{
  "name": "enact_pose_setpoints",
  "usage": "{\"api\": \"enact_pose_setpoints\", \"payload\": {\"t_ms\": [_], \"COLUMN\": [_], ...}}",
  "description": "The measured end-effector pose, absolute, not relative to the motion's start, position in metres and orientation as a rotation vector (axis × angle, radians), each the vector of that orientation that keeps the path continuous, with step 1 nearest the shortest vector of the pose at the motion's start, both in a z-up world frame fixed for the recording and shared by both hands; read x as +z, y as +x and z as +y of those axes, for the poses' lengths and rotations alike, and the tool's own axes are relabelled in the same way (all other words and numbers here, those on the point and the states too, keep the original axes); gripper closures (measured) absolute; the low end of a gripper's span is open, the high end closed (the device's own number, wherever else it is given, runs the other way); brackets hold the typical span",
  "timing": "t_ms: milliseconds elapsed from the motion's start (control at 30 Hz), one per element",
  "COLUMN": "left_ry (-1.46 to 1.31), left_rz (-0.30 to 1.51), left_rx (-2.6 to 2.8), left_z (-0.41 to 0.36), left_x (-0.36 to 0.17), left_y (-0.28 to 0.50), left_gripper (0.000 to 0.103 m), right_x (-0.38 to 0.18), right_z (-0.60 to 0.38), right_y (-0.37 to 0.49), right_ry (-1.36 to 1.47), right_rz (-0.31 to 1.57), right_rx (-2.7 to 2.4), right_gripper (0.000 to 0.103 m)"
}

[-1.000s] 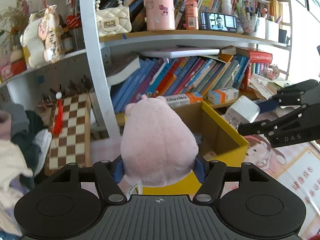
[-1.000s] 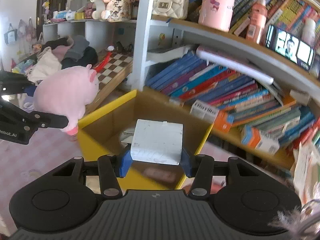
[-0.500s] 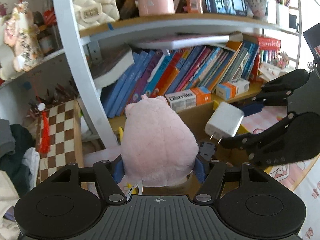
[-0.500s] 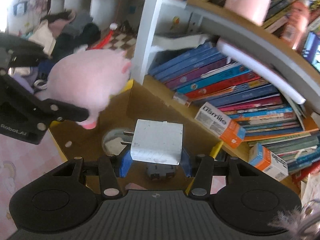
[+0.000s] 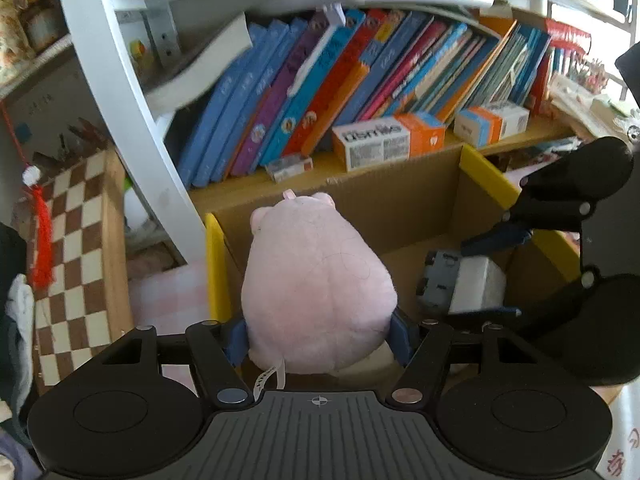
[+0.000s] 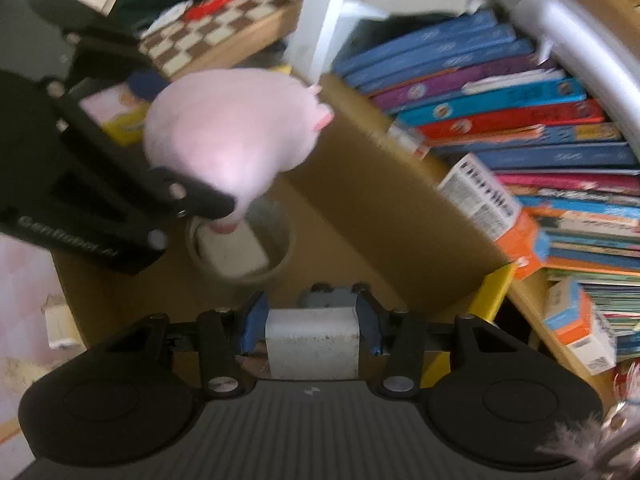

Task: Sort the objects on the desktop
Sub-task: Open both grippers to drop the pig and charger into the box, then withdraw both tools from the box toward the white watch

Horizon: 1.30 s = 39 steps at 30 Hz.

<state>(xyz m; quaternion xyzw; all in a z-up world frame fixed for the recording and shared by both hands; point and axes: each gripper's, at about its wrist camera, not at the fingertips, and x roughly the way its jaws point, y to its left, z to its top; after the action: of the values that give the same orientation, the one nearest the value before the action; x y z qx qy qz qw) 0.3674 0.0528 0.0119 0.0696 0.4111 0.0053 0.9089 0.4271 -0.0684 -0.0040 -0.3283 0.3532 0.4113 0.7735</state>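
My left gripper (image 5: 320, 334) is shut on a pink plush pig (image 5: 316, 288), held over the open cardboard box with yellow flaps (image 5: 216, 264). In the right wrist view the same pig (image 6: 228, 132) hangs above the box floor at the left. My right gripper (image 6: 312, 330) is shut on a white power adapter (image 6: 312, 340), low inside the box (image 6: 400, 216). The left wrist view shows that adapter (image 5: 476, 288) between the right gripper's fingers (image 5: 496, 236), beside a small grey object (image 5: 436, 280).
A tape roll with a white block (image 6: 240, 244) lies on the box floor. Leaning books (image 5: 360, 80) and small cartons (image 5: 380, 144) fill the shelf just behind the box. A checkerboard (image 5: 76, 248) stands left, past a white shelf post (image 5: 132, 92).
Both grippers have moved forward and down into the box with their objects. The adapter now sits low near the box floor, and the pig hangs over the box's left side.
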Motion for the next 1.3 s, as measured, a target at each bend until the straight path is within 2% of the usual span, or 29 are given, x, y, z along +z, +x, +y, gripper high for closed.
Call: {"api": "enact_pose_setpoints", "payload": {"t_ms": [267,433,567,633,733,900,1300], "left_ry": [0.164,0.185,0.233,0.254,0.263,0.305,0.25], "left_rz": [0.907,0.923,0.917,0.902,0.884,0.825,0.64], "left_rx": [0.004,0.014,0.026,0.036,0.043,0.079,0.064], "left_z": [0.05,0.049,0.045,0.042,0.04,0.034,0.032], "left_x": [-0.008,-0.011,-0.01,-0.008,-0.002,0.015,0.077], "left_y": [0.38,0.383,0.381,0.38,0.378,0.369,0.323], "left_gripper": [0.035,0.029,0.022,0.018,0.015,0.006,0.003], "right_x": [-0.009,-0.011,-0.009,-0.007,0.001,0.017,0.059], "right_z": [-0.065,-0.066,-0.068,-0.07,-0.077,-0.087,-0.116], "right_y": [0.433,0.436,0.436,0.436,0.437,0.43,0.395], "right_ry": [-0.703,-0.679,-0.665,-0.659,-0.632,-0.596,-0.487], "right_rz": [0.774,0.778,0.765,0.755,0.742,0.705,0.626], "right_rx": [0.938,0.936,0.92,0.906,0.891,0.878,0.842], "right_gripper": [0.056,0.056,0.049,0.042,0.035,0.033,0.032]}}
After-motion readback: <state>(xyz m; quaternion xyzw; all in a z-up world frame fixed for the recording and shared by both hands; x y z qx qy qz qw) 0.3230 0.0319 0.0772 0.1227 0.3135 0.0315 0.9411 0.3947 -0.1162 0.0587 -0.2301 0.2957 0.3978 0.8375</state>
